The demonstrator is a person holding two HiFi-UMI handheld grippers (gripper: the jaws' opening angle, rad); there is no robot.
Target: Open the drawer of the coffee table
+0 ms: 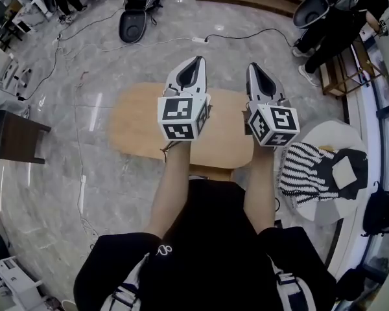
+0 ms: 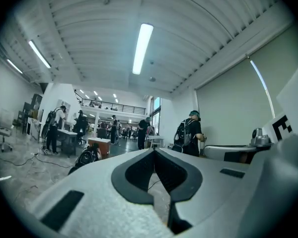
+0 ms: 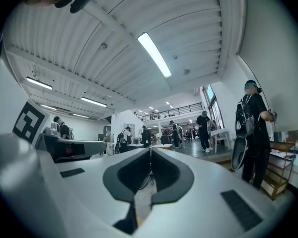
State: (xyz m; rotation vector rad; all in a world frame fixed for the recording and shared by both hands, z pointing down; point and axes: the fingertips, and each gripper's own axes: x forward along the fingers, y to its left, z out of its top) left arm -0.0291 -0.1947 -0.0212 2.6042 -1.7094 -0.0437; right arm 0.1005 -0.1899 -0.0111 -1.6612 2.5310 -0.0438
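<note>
In the head view the light wooden coffee table (image 1: pixel 139 118) lies far below, oval-topped, straight in front of the person. Its drawer does not show from above. My left gripper (image 1: pixel 198 59) is held high over the table's middle, pointing level and away, jaws shut and empty. My right gripper (image 1: pixel 252 66) hangs beside it over the table's right part, also shut with nothing held. In the left gripper view the left gripper (image 2: pixel 154 149) meets tip to tip against the far room. The right gripper (image 3: pixel 150 149) in its own view looks the same, tips together.
A dark side table (image 1: pixel 16 137) stands at the left. A white round seat (image 1: pixel 334 135) with striped cloth (image 1: pixel 306 168) sits right of the coffee table. Cables (image 1: pixel 74 102) run over the marble floor. A person (image 1: pixel 340 18) stands at the back right by a wooden shelf (image 1: pixel 343 70).
</note>
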